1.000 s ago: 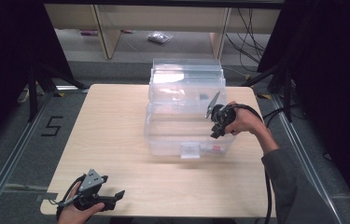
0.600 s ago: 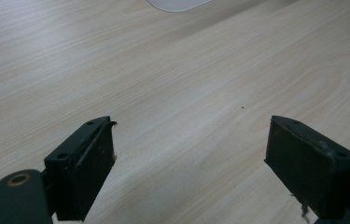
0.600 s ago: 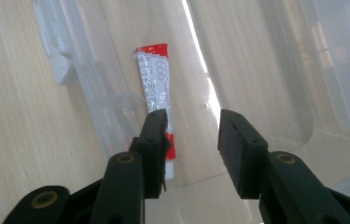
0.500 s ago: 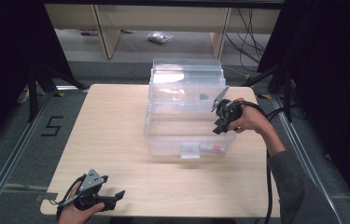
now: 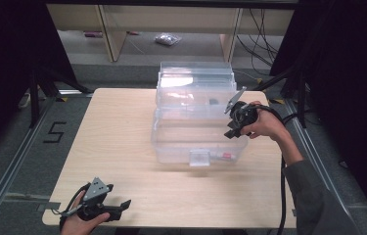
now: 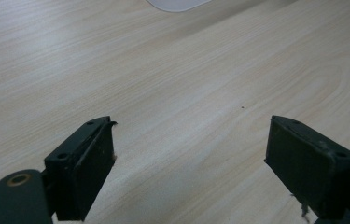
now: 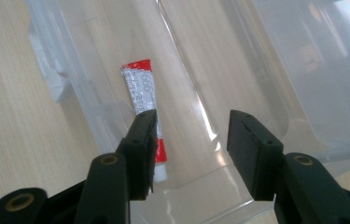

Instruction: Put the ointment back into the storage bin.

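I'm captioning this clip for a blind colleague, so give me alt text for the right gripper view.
A small white tube with red ends lies on the floor of a clear plastic storage box, seen past the right gripper, whose black jaws stand apart with nothing between them. The box sits on a light wooden table.

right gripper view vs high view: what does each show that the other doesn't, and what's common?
Right gripper view alone: printed text on the red-and-white tube lying in the clear plastic box, and the gap between the right gripper jaws, nothing in it; they have just been opening.

High view alone: the left gripper open at the table's near edge, the box's front latch, shelving behind.

Both: box, tube, right gripper, wooden table.
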`<state>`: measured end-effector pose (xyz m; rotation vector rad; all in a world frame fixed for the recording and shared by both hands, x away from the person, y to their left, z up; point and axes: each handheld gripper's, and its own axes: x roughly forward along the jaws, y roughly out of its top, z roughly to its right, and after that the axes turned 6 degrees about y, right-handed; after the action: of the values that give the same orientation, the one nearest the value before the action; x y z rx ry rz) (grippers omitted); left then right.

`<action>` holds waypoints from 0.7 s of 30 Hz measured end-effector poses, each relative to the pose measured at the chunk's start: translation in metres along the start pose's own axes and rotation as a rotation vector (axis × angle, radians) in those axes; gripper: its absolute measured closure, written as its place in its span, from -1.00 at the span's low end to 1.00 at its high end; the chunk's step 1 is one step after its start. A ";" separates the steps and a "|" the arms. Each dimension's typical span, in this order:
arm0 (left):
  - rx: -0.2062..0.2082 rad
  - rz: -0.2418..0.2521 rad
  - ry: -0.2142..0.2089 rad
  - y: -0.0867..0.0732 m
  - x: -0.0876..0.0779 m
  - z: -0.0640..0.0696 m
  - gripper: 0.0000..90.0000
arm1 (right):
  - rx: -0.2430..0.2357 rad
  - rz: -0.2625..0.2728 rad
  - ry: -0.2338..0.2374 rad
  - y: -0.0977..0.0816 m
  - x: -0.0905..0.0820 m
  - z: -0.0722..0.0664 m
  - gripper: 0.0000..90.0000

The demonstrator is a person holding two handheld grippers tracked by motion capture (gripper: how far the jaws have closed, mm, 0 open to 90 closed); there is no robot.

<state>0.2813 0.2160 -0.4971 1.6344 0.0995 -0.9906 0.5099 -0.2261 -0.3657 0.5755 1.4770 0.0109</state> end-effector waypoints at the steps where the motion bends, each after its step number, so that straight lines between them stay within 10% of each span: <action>1: 0.000 0.000 0.000 0.000 0.000 0.000 -0.67 | 0.022 0.006 -0.005 0.000 -0.001 -0.002 0.18; 21: 0.009 -0.003 -0.010 0.000 -0.002 -0.001 -0.67 | 0.155 0.145 -0.107 -0.006 -0.016 -0.030 -0.27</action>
<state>0.2806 0.2172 -0.4959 1.6379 0.0910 -1.0027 0.4784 -0.2261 -0.3522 0.7970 1.3368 -0.0213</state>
